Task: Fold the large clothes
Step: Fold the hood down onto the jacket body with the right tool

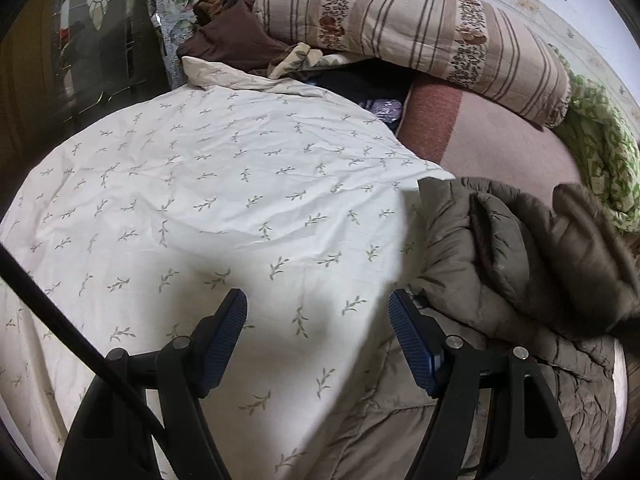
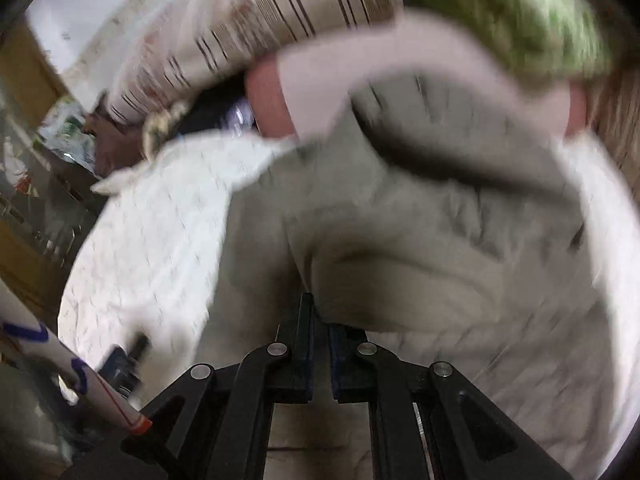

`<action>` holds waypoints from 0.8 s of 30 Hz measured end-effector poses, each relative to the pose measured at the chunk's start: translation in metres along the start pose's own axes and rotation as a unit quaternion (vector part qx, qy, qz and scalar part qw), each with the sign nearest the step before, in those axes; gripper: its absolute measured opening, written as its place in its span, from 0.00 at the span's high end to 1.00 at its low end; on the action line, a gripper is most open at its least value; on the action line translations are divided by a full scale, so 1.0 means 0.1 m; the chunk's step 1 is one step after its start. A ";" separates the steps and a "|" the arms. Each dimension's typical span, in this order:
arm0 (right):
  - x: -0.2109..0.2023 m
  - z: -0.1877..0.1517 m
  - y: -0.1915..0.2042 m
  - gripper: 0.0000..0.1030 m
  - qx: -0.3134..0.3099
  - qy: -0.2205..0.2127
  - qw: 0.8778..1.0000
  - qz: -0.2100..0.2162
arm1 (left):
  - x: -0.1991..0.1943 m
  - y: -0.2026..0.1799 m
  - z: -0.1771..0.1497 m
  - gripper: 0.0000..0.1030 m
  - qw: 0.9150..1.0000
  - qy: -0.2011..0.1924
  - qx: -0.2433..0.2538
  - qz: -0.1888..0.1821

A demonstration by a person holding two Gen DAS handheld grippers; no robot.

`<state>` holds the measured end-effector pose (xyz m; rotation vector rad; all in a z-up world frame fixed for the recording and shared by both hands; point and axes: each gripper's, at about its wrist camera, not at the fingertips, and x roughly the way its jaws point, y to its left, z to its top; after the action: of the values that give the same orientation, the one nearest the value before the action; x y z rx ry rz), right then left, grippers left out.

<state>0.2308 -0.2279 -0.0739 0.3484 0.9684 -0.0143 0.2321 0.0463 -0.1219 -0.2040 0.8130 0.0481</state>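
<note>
Bedding and a jacket in muted tones, with dark tools and blue pads

The sheet is off-white, sprinkled with small grey-green leaf sprigs; the quilted puffer jacket is olive-brown, paler grey-green in the blurred right wrist view. The folded quilt carries beige and cream stripes with thin brown lines and bands of reddish-brown flowers. Under it lies a dusty-pink blanket with a darker rose band; beside that, a green-and-white leafy cover. A brown cloth is bunched at the back. The left gripper and right gripper are black, their pads dark blue and ribbed.
</note>
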 end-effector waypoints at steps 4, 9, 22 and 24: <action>0.71 -0.20 -0.09 0.99 0.029 0.059 0.998 -0.025 | 0.01 0.03 0.01 0.30 1.000 0.002 -0.004 0.004; 0.96 -0.25 -0.09 0.98 0.030 0.065 0.997 -0.041 | 0.01 0.04 0.02 0.30 1.000 0.003 -0.006 0.004; -0.19 0.27 -0.35 0.28 -0.060 -0.068 0.981 -0.170 | -0.08 -0.05 -0.03 0.30 1.000 -0.003 0.007 -0.015; 0.04 0.50 -0.38 0.21 -0.079 -0.057 0.976 -0.195 | -0.07 -0.07 -0.04 0.30 1.000 -0.003 0.011 -0.014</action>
<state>0.2674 -0.2778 -0.0622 0.0065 0.9040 -0.3106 0.2255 0.0391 -0.1179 -0.1939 0.8049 0.0125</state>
